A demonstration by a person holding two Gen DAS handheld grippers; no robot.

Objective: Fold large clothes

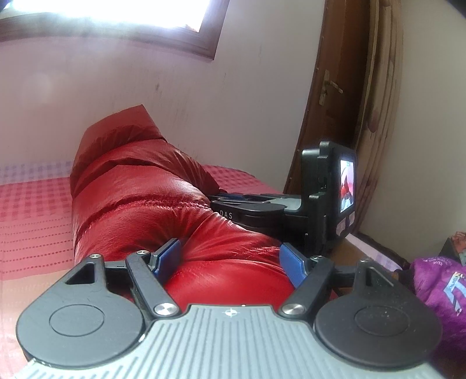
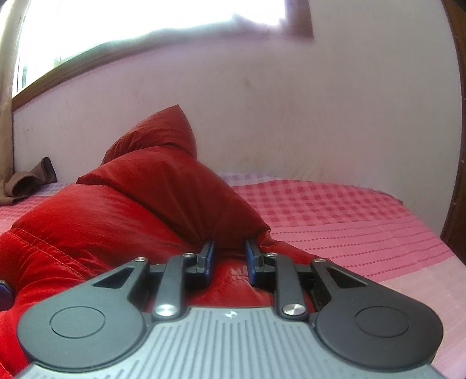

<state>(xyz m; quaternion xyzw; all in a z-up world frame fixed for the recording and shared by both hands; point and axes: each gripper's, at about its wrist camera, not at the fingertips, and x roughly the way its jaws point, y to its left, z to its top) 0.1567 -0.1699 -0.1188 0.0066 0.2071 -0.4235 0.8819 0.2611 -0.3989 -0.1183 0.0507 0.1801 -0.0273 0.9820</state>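
The left gripper (image 1: 230,259) is spread wide, its 2 blue pads either side of a bulge of the red puffy jacket (image 1: 139,186). The right gripper (image 2: 230,262) is narrower, and seems to pinch a fold of the jacket (image 2: 122,210), though contact is hard to see. The jacket lies heaped on the pink checked bed (image 2: 335,221), below a window (image 1: 131,14).

I'm in a home bedroom: bed with pink checked woven bedspread (image 2: 335,210), dark wooden-framed window (image 1: 186,38), brown wooden door with brass lever handle (image 1: 329,87), plain pale painted wall (image 2: 291,102).
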